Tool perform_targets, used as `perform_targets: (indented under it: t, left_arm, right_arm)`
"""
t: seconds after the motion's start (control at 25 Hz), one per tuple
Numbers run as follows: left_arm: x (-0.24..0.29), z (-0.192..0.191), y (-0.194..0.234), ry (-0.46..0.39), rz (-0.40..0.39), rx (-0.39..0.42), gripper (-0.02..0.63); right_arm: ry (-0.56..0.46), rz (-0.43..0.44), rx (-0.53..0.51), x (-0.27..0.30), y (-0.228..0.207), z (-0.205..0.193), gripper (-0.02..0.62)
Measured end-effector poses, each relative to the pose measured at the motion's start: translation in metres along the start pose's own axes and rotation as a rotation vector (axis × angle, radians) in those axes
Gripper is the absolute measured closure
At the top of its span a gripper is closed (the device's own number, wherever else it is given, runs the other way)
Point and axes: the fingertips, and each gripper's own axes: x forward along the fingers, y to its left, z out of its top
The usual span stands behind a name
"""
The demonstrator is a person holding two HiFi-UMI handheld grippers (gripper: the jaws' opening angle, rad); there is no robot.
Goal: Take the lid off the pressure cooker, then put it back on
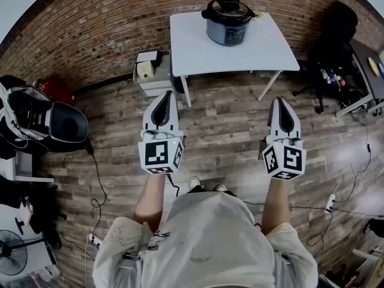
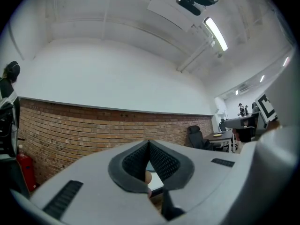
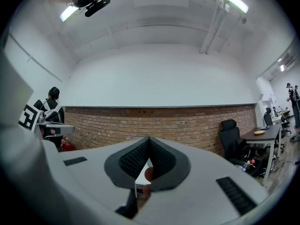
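Observation:
A pressure cooker (image 1: 227,23) with its black lid (image 1: 227,8) on stands at the back of a white table (image 1: 270,53) in the head view. Both grippers are held level over the wooden floor, well short of the table. My left gripper (image 1: 165,95) is shut with nothing between its jaws, and so is my right gripper (image 1: 280,101). In the left gripper view the closed left gripper (image 2: 149,143) points at the brick wall. The right gripper view shows the closed right gripper (image 3: 149,139) the same way.
A small white unit (image 1: 151,72) stands left of the table by the brick wall. A black office chair (image 1: 333,35) and a desk (image 1: 366,65) are at the right. A bag (image 1: 36,122) lies at the left. Cables (image 1: 99,191) run across the floor.

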Motion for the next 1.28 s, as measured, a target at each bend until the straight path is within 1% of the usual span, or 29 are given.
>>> perform_targets:
  t: [0.08,0.2,0.24,0.28,0.36,0.44,0.56,0.72,0.96,1.12,1.28]
  left_arm:
    - [-0.001,-0.002,0.001,0.007,0.005,0.003,0.594]
    - [-0.002,-0.007,0.003,0.031,0.018,0.018,0.583]
    - [-0.002,-0.008,0.003,0.039,0.012,0.025,0.486]
    - [-0.002,-0.009,0.003,0.046,0.006,0.029,0.433]
    - [-0.002,-0.009,0.006,0.049,0.002,0.034,0.403]
    - [-0.003,-0.010,0.010,0.046,0.002,0.037,0.376]
    - [-0.005,-0.012,0.023,0.042,0.007,0.040,0.367]
    - [-0.008,-0.016,0.051,0.040,0.019,0.025,0.367]
    - [-0.011,-0.029,0.078,0.056,-0.003,0.012,0.367]
    - [-0.007,-0.035,0.087,0.060,-0.017,0.015,0.367]
    - [0.007,-0.039,0.091,0.058,-0.025,0.016,0.367]
  right_arm:
    - [0.000,0.010,0.008,0.001,0.002,-0.001,0.578]
    - [0.000,0.022,0.018,0.001,0.006,-0.003,0.529]
    - [-0.001,0.027,0.023,0.002,0.008,-0.003,0.494]
    - [-0.003,0.033,0.029,0.002,0.010,-0.003,0.456]
    - [-0.008,0.044,0.037,0.004,0.015,-0.003,0.392]
    - [-0.006,0.053,0.043,0.006,0.019,-0.004,0.365]
    - [-0.005,0.054,0.043,0.012,0.029,-0.006,0.364]
    - [-0.005,0.060,0.033,0.023,0.053,-0.006,0.364]
    - [0.007,0.053,0.023,0.032,0.083,-0.011,0.364]
    - [0.017,0.046,0.026,0.038,0.091,-0.017,0.364]
    - [0.010,0.032,0.030,0.048,0.087,-0.020,0.364]
